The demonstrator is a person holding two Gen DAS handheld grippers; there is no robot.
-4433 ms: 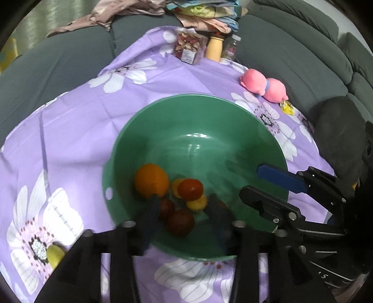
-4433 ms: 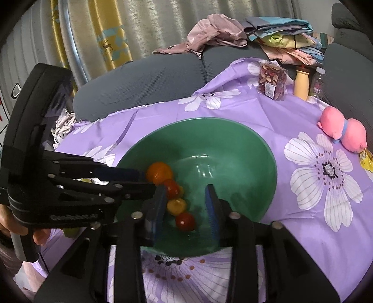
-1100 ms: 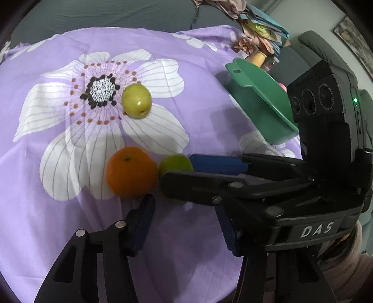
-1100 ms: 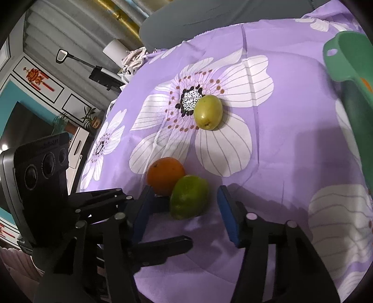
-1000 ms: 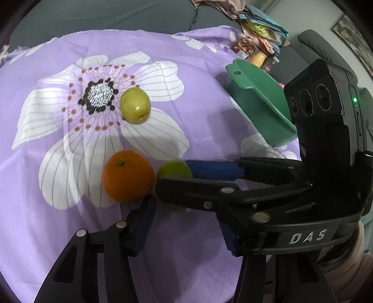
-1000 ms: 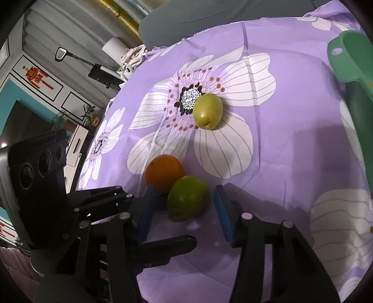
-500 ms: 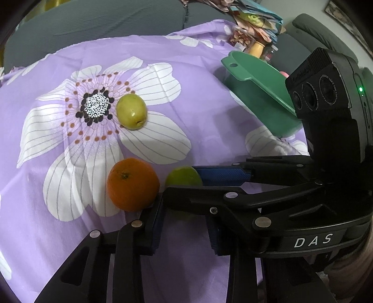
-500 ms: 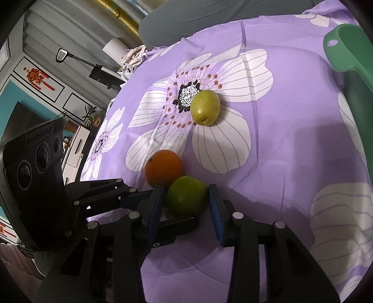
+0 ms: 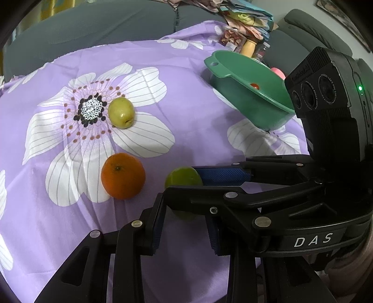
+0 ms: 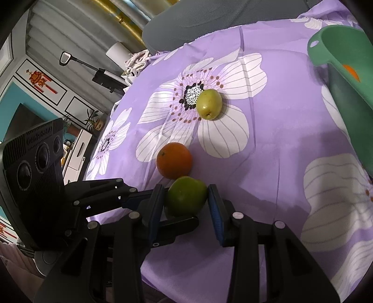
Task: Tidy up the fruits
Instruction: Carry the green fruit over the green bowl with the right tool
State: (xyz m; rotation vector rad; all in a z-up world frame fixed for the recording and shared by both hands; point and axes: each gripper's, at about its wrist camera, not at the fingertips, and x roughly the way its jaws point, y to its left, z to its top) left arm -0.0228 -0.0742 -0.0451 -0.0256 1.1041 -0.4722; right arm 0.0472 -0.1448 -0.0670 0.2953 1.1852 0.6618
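My right gripper [image 10: 187, 205] is shut on a green fruit [image 10: 186, 198] and holds it just above the purple flowered cloth; the fruit also shows in the left wrist view [image 9: 183, 180] between the right gripper's blue pads. An orange [image 9: 123, 176] lies on the cloth just left of it, also in the right wrist view [image 10: 174, 160]. A yellow-green fruit [image 9: 121, 112] lies farther back on a flower print [image 10: 208, 104]. The green bowl [image 9: 235, 77] stands at the right with small fruits inside. My left gripper [image 9: 185, 229] is open and empty, below the right gripper's fingers.
The cloth [image 9: 193, 116] covers a grey sofa [image 9: 93, 25]. Behind the bowl stand a snack bag [image 9: 230, 37] and a bottle [image 9: 248, 47]. A pink toy [image 9: 277, 72] peeks out beyond the bowl. Folded clothes [image 9: 244, 16] lie at the back.
My right gripper has closed on the green fruit and lifted it slightly away from the orange. My left gripper has narrowed and drawn back a little. Earlier, both grippers were over the bowl.
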